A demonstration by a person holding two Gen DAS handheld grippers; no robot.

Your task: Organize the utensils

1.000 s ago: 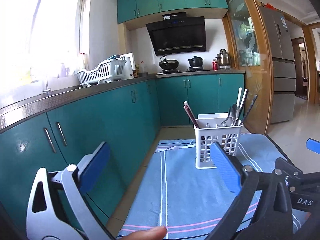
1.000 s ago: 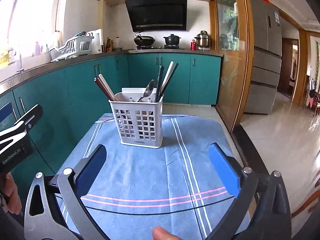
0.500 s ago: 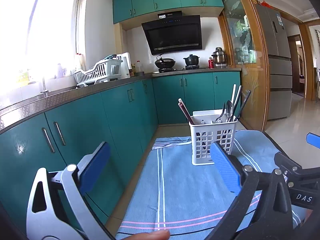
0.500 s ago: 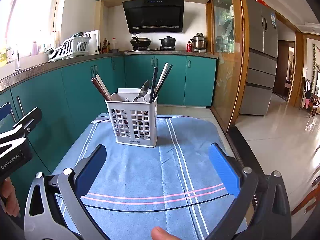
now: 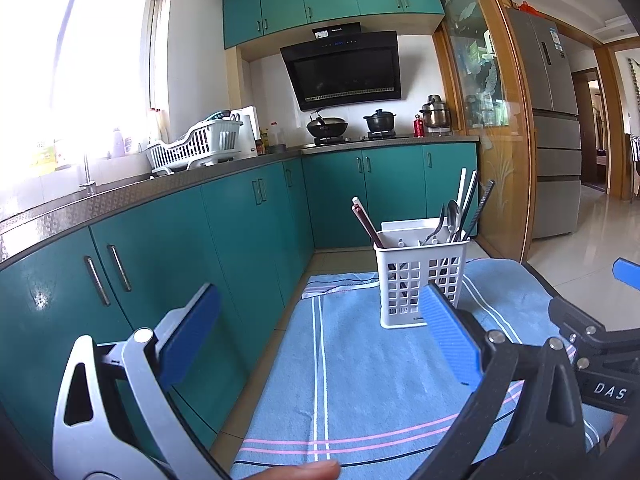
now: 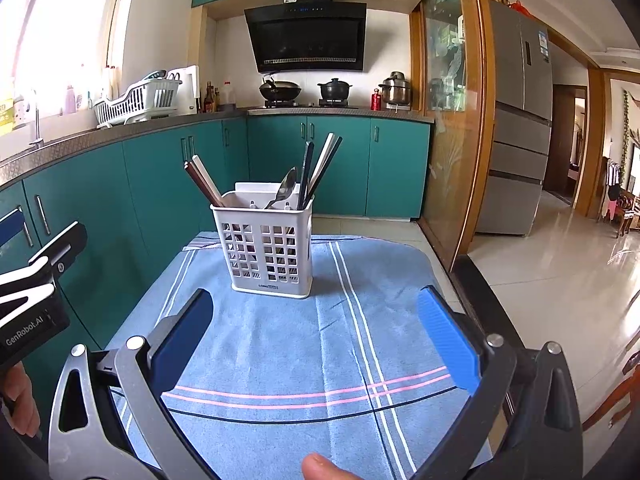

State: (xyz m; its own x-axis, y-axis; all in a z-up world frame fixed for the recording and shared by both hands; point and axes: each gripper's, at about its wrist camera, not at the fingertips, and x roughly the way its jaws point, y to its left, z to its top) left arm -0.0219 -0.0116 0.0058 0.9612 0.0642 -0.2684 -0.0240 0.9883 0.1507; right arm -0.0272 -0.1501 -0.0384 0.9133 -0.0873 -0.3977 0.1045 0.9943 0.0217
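Currently: white utensil caddy (image 6: 266,242) upright on blue towel (image 6: 288,344), holding chopsticks (image 6: 202,180) and spoon (image 6: 285,190). Left gripper (image 5: 320,336) and right gripper (image 6: 316,328): both spread wide, empty.

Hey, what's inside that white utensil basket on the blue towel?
The white basket holds chopsticks leaning left, a spoon and more chopsticks leaning right. Their lower ends are mostly hidden behind the lattice walls.

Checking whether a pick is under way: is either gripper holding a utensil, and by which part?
Nothing is held. The left gripper and right gripper are both open and empty; the utensils stand in the white caddy.
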